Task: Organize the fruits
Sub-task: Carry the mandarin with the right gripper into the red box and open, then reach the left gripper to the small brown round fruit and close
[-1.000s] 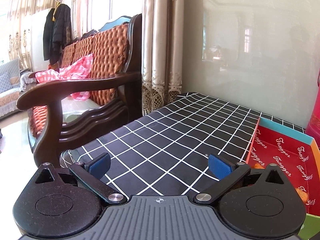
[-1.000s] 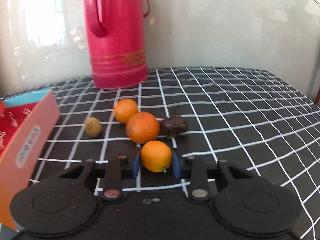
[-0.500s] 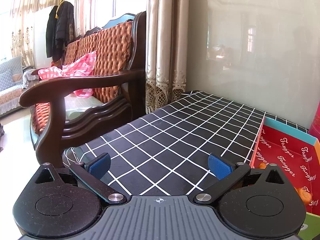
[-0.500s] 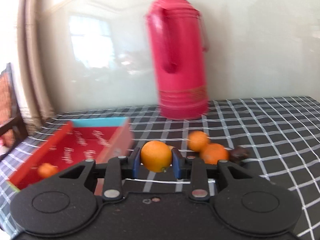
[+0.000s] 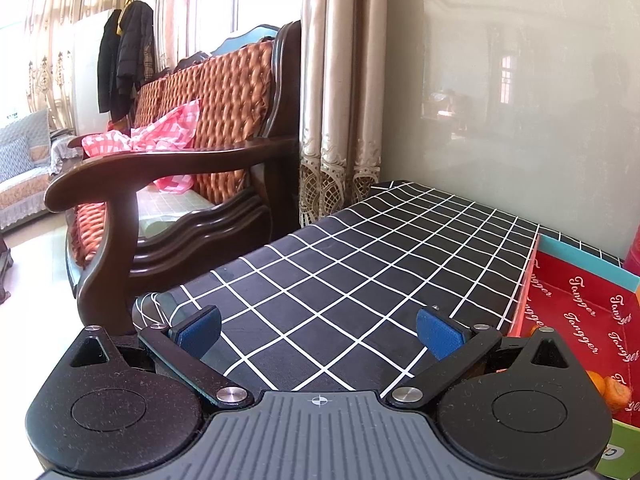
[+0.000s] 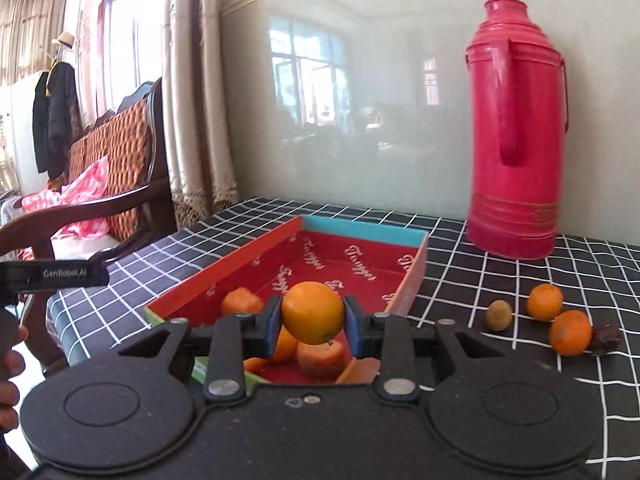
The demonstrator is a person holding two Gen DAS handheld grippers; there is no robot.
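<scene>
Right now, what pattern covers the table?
Black tablecloth with a white grid; clearest in the left wrist view.

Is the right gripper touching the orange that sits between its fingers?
Touching. In the right wrist view, both blue pads of the right gripper press against the sides of the orange, which hangs above the red box.

You see a black tablecloth [image 6: 500, 280] gridded in white lines, a red box [image 6: 360, 256] with white script lettering and one turquoise wall, and a plain pink-red flask [image 6: 516, 140] with a gold band. The held orange [image 6: 312, 312] is bright orange between blue pads [image 6: 273, 324]. The sofa [image 5: 224, 96] is orange, quilted, with a dark brown frame.
</scene>
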